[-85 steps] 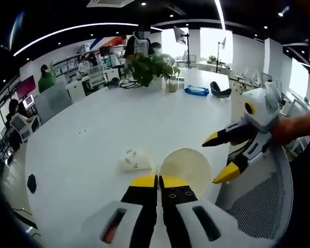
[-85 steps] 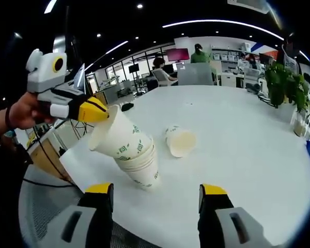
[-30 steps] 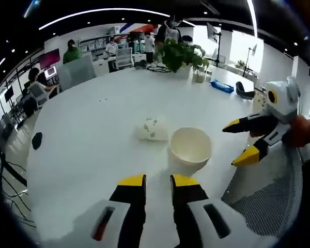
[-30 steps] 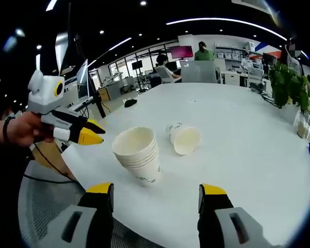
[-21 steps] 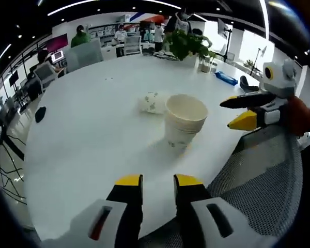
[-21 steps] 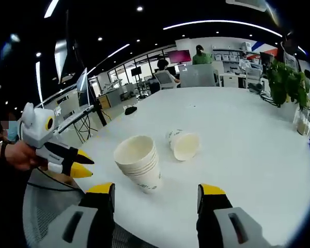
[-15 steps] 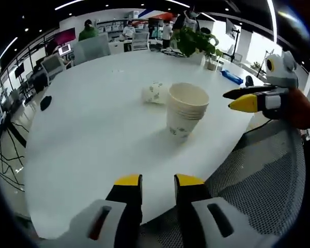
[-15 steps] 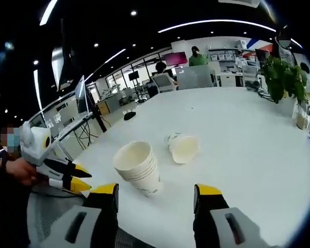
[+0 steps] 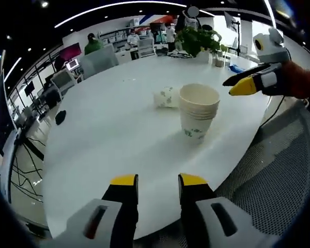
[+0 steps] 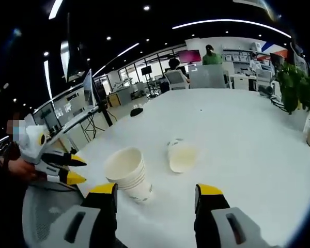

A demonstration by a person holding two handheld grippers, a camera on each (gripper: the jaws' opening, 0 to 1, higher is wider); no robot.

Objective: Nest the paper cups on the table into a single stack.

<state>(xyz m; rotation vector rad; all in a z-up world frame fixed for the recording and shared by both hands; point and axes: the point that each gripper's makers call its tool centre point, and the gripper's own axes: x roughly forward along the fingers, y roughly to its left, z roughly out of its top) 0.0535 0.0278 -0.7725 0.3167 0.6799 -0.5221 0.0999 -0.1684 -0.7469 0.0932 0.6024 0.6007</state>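
Observation:
A stack of white paper cups (image 9: pixel 199 111) stands upright near the white table's (image 9: pixel 103 139) front edge, also seen in the right gripper view (image 10: pixel 126 173). One more paper cup (image 9: pixel 167 97) lies on its side just behind the stack, its mouth facing the right gripper view (image 10: pixel 182 155). My left gripper (image 9: pixel 158 181) is open and empty, held back over the table's edge; it shows at the left (image 10: pixel 72 169). My right gripper (image 10: pixel 156 190) is wide open and empty, short of the stack; it shows at the upper right (image 9: pixel 245 83) in a hand.
A grey mesh chair (image 9: pixel 279 170) sits below the table's edge. A potted plant (image 9: pixel 196 39) and small items stand at the far side. A dark mouse-like object (image 9: pixel 60 117) lies near the left rim. People sit at desks beyond.
The left gripper, earlier shut on a tilted cup going into the stack, has let go. The stack now stands upright. Both grippers have drawn back from the table.

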